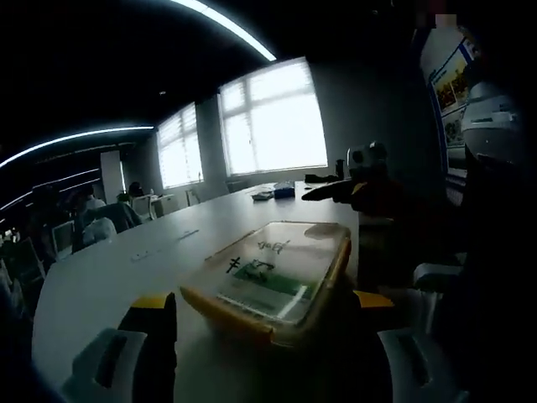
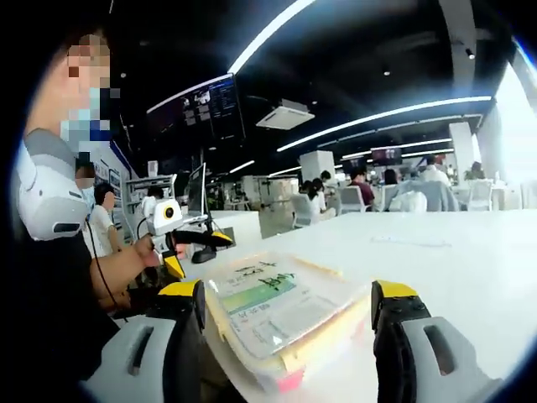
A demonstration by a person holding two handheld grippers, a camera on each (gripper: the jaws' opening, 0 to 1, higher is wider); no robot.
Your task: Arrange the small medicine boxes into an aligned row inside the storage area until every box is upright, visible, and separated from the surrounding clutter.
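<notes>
Right gripper view: my right gripper (image 2: pixel 285 336) at bottom centre, jaws spread wide to either side of a lidded clear container (image 2: pixel 281 315) with a yellow rim; no contact visible. Container rests on the white table (image 2: pixel 453 252). Printed boxes show through its lid.

Left gripper view: my left gripper (image 1: pixel 260 332) likewise open, jaws flanking the same container (image 1: pixel 273 277) at lower centre. Far back, bright windows (image 1: pixel 273 117).

A long white table (image 1: pixel 126 269) filled the lower frame; a lidded clear box (image 1: pixel 273 277) lay on it at lower centre, small items (image 1: pixel 275 192) farther back.
</notes>
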